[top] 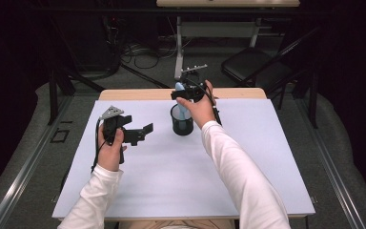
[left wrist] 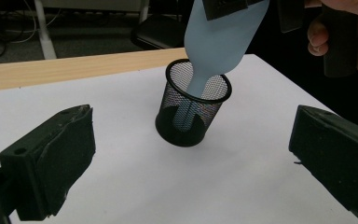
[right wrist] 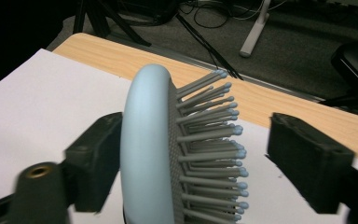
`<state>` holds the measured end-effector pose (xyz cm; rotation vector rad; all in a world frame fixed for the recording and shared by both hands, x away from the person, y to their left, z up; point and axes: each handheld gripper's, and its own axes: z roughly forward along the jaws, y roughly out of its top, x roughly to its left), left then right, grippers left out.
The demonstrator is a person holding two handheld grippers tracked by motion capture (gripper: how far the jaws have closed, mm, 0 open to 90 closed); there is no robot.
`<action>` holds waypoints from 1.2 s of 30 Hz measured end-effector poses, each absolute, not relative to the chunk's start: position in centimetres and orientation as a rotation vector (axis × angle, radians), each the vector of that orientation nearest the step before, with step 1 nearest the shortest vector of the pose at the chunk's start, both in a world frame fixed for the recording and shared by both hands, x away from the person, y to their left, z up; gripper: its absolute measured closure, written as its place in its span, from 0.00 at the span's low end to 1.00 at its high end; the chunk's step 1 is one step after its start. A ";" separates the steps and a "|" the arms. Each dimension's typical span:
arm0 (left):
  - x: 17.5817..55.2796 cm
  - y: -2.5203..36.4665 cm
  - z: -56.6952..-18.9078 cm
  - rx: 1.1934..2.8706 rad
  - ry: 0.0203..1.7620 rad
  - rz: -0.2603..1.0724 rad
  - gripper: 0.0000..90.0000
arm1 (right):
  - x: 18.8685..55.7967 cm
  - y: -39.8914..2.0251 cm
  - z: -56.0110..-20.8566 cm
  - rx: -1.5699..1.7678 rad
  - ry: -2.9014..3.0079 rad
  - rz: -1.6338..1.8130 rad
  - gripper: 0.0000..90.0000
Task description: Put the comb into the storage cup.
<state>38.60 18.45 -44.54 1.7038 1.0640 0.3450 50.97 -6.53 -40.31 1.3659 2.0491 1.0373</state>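
We are seeing no readable writing; right gripper point(right wrist: 191, 154) is standing released around the blue hairbrush point(right wrist: 168, 149) in the mesh cup point(left wrist: 193, 109), left gripper point(left wrist: 191, 163) released, holding nothing.

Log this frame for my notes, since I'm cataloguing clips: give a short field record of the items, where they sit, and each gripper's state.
item in hand: light blue hairbrush, handle down in the cup, head above the rim
container: black mesh cup, upright on the white table
right gripper: over the cup, jaws open either side of the brush head, a gap at the bristle side
left gripper: jaws open, nothing between them, left of the cup
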 end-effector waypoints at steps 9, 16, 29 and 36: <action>38.6 18.5 -44.5 1.701 1.068 0.345 0.01 | 50.9 -6.5 -40.2 1.377 2.056 1.044 0.00; 38.6 18.6 -44.5 1.700 1.067 0.343 0.01 | 50.8 -6.5 -40.0 1.376 2.048 1.060 0.00; 38.6 18.5 -44.5 1.700 1.065 0.326 0.01 | 50.6 -6.5 -39.9 1.374 2.046 1.051 0.01; 38.6 18.5 -44.5 1.702 1.061 0.328 0.01 | 50.5 -6.5 -39.8 1.374 2.040 1.067 0.02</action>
